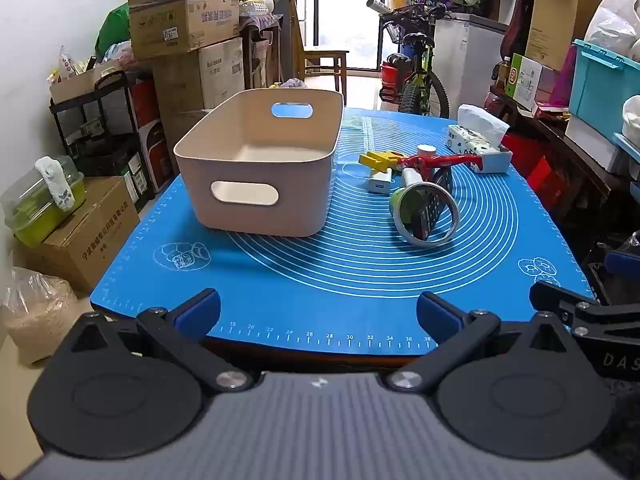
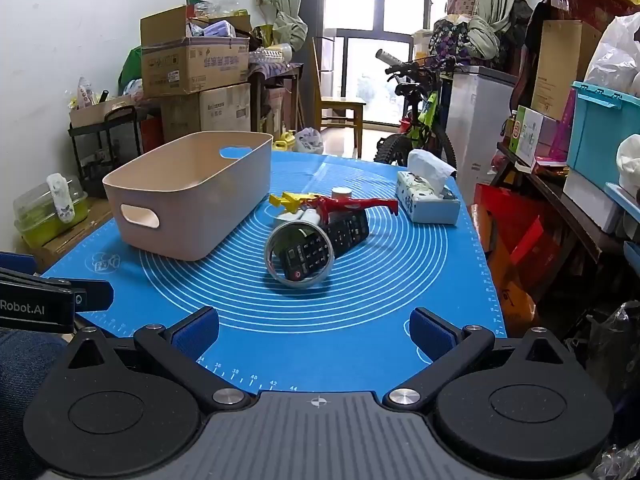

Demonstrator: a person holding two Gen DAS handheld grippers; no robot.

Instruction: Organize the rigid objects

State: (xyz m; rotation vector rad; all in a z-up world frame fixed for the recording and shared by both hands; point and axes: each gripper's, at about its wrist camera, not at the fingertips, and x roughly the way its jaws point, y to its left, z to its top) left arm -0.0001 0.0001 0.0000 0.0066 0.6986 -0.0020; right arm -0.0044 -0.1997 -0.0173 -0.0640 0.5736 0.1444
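An empty beige bin (image 1: 256,168) (image 2: 188,196) with cut-out handles stands on the blue mat (image 1: 320,272) (image 2: 320,320), left of a small pile. The pile holds a steel cup (image 1: 428,212) (image 2: 300,254) lying on its side, a black remote (image 2: 340,236) (image 1: 434,200) with one end in the cup's mouth, a red toy (image 1: 436,160) (image 2: 352,204), a yellow piece (image 1: 378,159) (image 2: 290,199), a white charger (image 1: 380,185) and a white cap (image 1: 426,149) (image 2: 341,192). My left gripper (image 1: 318,314) and right gripper (image 2: 314,330) hang open over the mat's near edge, nothing between their fingers.
A tissue box (image 1: 480,146) (image 2: 428,196) sits at the mat's far right. Cardboard boxes (image 1: 184,20) and a black rack (image 1: 108,128) crowd the left, a bicycle (image 1: 416,68) stands behind the table, and shelves with a teal crate (image 1: 604,80) line the right.
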